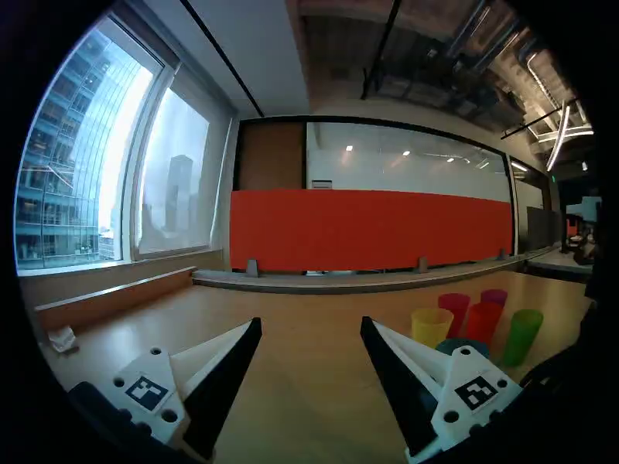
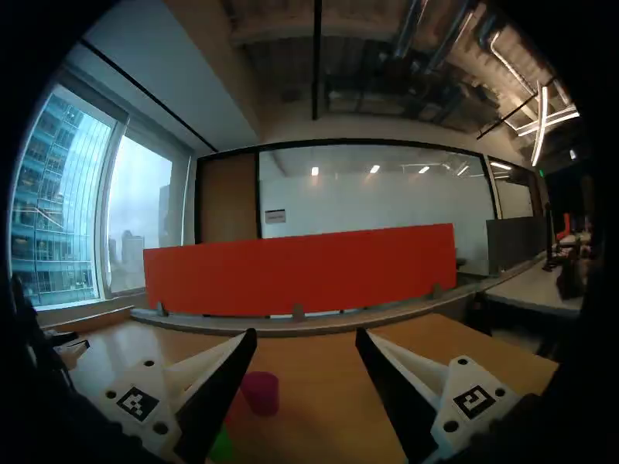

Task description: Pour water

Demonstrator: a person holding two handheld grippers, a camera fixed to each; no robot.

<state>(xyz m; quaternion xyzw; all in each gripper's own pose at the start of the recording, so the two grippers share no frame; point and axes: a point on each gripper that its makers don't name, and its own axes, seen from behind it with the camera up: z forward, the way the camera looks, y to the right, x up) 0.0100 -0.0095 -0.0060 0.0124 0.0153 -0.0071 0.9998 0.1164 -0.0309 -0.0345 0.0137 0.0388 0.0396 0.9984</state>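
1. In the left gripper view I see my left gripper (image 1: 309, 321) with its jaws spread wide and nothing between them. It is over a wooden table (image 1: 309, 402).
2. A cluster of plastic cups stands upright on the table, to the right of the right-hand finger and a little beyond it.
3. In that cluster, a yellow cup (image 1: 431, 326) is nearest the finger. A red cup (image 1: 454, 308) is just behind it, and an orange cup (image 1: 483, 321) is beside that.
4. A purple cup (image 1: 494, 297) stands at the back, a green cup (image 1: 522, 336) on the far right, and the rim of a teal cup (image 1: 462, 345) shows at the front.
5. A long orange divider (image 1: 371, 230) runs across the far edge of the table. A large window (image 1: 100, 178) is on the left, and a crumpled paper (image 1: 62, 338) lies on the table below it.
6. In the right gripper view my right gripper (image 2: 306, 332) also has its jaws wide apart and empty, over the same table.
7. A magenta cup (image 2: 261, 393) stands upright just inside the left-hand finger, close to it. I cannot tell whether they touch.
8. A green object (image 2: 222, 447) shows below that finger, too cropped for me to identify.
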